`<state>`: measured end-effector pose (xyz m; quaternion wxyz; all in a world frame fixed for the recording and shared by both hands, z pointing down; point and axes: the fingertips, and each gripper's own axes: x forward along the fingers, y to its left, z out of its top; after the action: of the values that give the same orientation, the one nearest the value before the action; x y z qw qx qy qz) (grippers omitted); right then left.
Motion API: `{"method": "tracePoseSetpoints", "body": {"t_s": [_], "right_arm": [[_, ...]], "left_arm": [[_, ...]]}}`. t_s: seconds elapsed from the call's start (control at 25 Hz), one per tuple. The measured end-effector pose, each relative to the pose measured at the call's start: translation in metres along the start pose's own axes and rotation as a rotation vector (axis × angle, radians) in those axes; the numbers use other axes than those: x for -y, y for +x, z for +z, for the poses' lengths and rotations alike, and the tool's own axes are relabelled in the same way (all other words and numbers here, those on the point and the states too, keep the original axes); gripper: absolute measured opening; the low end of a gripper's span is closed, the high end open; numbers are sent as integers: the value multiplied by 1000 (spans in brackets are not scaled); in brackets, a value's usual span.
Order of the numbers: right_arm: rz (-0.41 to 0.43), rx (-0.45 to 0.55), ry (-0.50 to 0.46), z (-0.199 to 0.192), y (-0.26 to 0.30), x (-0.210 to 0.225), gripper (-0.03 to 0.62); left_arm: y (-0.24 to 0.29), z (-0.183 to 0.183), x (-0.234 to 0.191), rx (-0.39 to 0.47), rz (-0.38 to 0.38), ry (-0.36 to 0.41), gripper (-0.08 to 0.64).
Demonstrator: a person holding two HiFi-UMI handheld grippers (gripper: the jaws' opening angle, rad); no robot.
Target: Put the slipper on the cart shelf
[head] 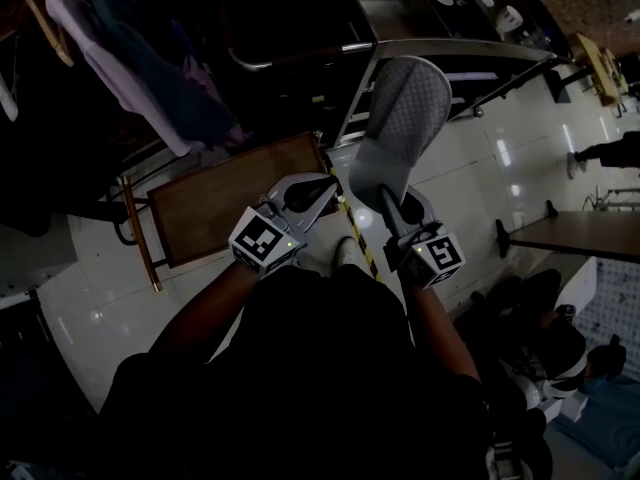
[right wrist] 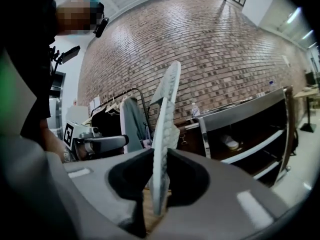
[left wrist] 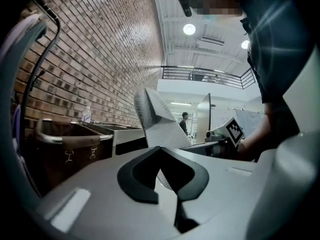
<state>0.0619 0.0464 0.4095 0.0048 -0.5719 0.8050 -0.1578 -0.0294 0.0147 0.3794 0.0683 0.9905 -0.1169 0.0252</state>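
Carrying step: the right gripper is clamped on the lower end of the grey slipper, holding it upright in the air just short of the metal cart. The left gripper hangs alongside, its jaws together on nothing. Next, I'd say, reach forward and lay it flat on a shelf; no brand or print is legible, only the square markers.
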Motion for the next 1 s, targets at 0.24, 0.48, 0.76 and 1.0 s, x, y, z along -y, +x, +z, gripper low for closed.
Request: {"method": "tracePoseSetpoints", "body": {"t_s": [0.24, 0.48, 0.76, 1.0], "right_arm": [[-102, 20, 30, -5, -25, 51, 66], [-119, 17, 90, -11, -44, 131, 66], [-47, -43, 224, -41, -48, 234, 66], [29, -127, 336, -70, -41, 288, 66]], "left_arm": [[43, -3, 8, -8, -73, 16, 0], [110, -7, 19, -29, -70, 28, 0], [215, 0, 24, 2, -19, 50, 2], [278, -3, 26, -33, 22, 47, 2]]}}
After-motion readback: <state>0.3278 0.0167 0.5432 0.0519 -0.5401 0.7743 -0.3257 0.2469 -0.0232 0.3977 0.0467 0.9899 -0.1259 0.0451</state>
